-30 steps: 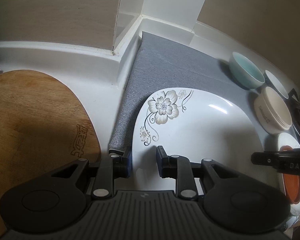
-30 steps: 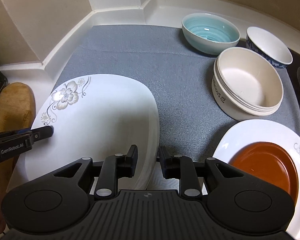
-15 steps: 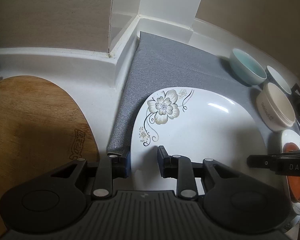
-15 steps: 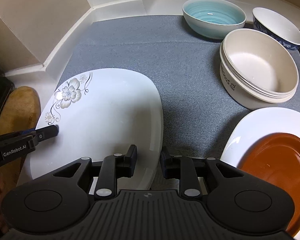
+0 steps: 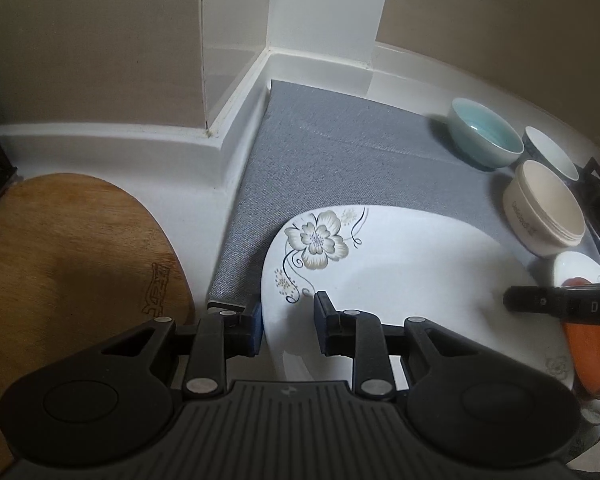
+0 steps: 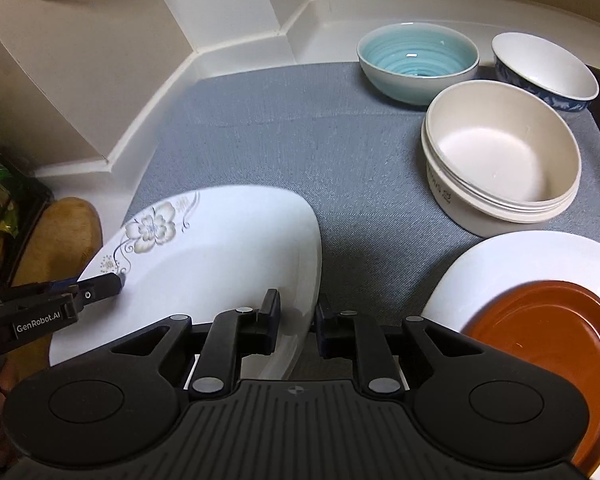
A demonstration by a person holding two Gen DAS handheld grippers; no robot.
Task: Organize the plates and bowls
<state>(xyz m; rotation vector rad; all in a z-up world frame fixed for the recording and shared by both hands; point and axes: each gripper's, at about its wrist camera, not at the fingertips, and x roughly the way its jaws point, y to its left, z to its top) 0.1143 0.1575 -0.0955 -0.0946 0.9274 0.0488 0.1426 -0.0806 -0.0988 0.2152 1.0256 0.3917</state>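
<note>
Both grippers straddle the floral plate (image 6: 220, 264) on the grey mat (image 6: 300, 140), the left gripper (image 5: 288, 320) pinching its left rim while the right gripper (image 6: 298, 316), jaws just closing, clasps its right edge; glazed, stiff and breakable, it likely needs rim grips.

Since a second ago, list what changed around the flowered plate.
The right gripper has just been closing its jaws on the right rim of the flowered plate, whose right side now looks lifted off the grey mat. The left gripper holds the opposite rim as before. The bowls and the brown plate stayed put.
</note>
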